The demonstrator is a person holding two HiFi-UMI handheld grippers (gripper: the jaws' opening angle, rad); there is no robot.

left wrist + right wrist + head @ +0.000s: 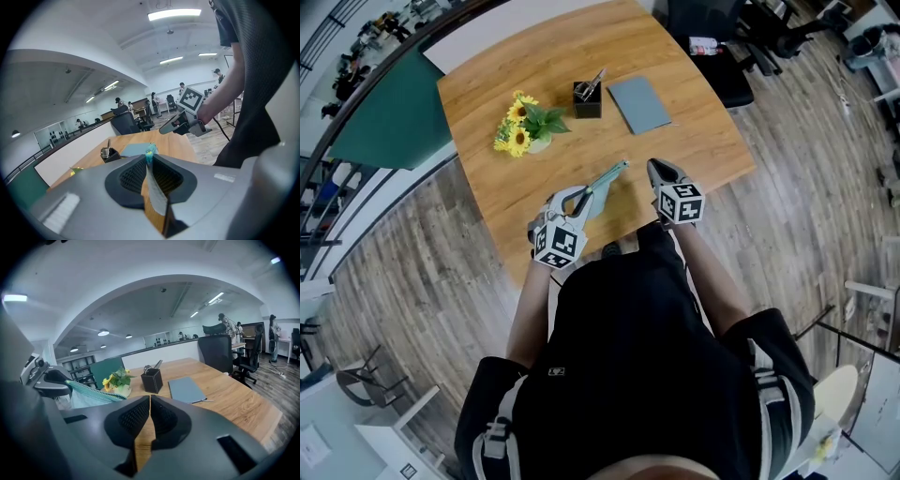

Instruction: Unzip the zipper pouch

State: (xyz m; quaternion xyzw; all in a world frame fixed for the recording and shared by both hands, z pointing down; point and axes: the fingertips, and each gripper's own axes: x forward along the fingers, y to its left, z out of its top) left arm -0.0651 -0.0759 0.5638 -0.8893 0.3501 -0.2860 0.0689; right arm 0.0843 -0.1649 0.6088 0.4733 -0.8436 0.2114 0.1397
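Zipper pouch point(606, 180) is held above counter's point(534, 84) near edge, clamped at one end by L claw point(579, 199); R claw point(657, 167) is closed, empty, just beside. Judged light & floppy: pull tab should be pinched, body kept taut.

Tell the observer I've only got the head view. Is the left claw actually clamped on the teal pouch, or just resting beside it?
Observer: Clamped. The left gripper view shows the left claw pinching a thin edge of the pouch between its jaws.
Operator: And the other one, is it holding anything?
Observer: No. In the right gripper view, the right claw has its jaws together with nothing between them. The pouch sits off to its left, not touching it.
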